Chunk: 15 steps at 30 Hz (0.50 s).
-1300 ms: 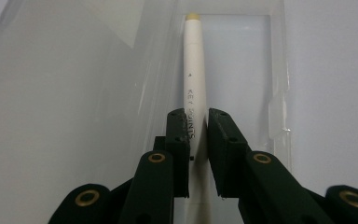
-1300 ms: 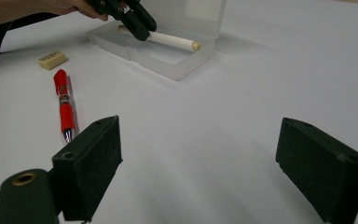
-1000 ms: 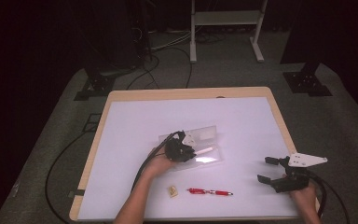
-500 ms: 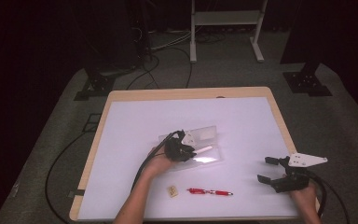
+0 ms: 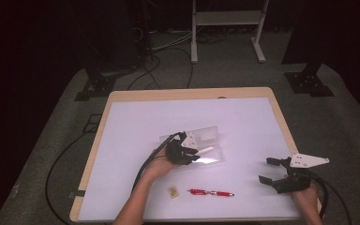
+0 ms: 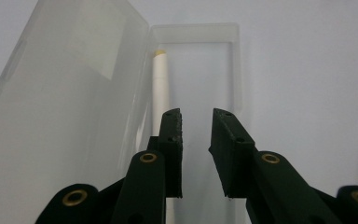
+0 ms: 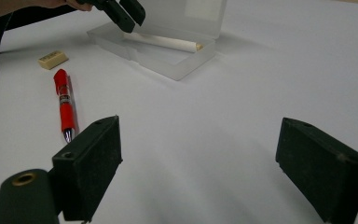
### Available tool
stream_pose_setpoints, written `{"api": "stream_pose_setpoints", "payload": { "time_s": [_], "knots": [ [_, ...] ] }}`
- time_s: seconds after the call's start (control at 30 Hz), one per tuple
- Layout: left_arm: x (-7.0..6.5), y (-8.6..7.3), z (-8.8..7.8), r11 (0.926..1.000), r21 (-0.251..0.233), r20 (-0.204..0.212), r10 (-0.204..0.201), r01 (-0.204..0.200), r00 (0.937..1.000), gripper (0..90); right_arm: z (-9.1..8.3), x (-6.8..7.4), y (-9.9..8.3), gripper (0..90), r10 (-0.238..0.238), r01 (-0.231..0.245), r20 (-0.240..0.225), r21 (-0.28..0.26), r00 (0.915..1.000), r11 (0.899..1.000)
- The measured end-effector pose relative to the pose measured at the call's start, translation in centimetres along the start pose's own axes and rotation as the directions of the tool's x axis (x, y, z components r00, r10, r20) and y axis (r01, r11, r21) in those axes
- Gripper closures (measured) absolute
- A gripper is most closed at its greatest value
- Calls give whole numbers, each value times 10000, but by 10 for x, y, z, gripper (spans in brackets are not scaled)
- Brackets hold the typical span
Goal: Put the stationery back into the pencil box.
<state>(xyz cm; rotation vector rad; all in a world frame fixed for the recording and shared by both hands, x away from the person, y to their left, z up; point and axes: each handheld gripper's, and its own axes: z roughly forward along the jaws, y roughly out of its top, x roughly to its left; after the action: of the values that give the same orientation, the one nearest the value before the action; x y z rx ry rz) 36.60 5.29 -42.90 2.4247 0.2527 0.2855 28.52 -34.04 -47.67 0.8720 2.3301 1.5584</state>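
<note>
Left gripper [image 6: 196, 116], fingers slightly parted, hovers over the open case [image 5: 211, 147] beside a white pen [image 6: 161, 84]; right gripper [image 7: 200, 154] gapes wide nearby.

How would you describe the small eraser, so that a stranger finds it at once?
On the white table, look near the front edge, just left of the red pen. The eraser is the small beige block there, far shorter than the pen and lying outside the clear case.
</note>
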Motion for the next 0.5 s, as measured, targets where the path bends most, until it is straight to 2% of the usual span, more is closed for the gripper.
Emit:
{"api": "stream_pose_setpoints", "payload": {
  "time_s": [0.17, 0.23, 0.5],
  "knots": [
    [-7, 3, -4, 9999, -115, 113, 98, -96, 9999, 692, 0, 0, 0, 134, 5, -5, 1, 1, 10000, 10000],
    [-8, 3, -5, 9997, -255, 194, -5, 10, 9998, 681, 0, 0, 0, 134, 6, -6, 2, -2, 10000, 10000],
    [-14, 1, -8, 9995, -313, 371, -90, 102, 9993, 645, 0, 0, 0, 134, 9, -9, 6, -13, 10000, 10000]
  ]
}}
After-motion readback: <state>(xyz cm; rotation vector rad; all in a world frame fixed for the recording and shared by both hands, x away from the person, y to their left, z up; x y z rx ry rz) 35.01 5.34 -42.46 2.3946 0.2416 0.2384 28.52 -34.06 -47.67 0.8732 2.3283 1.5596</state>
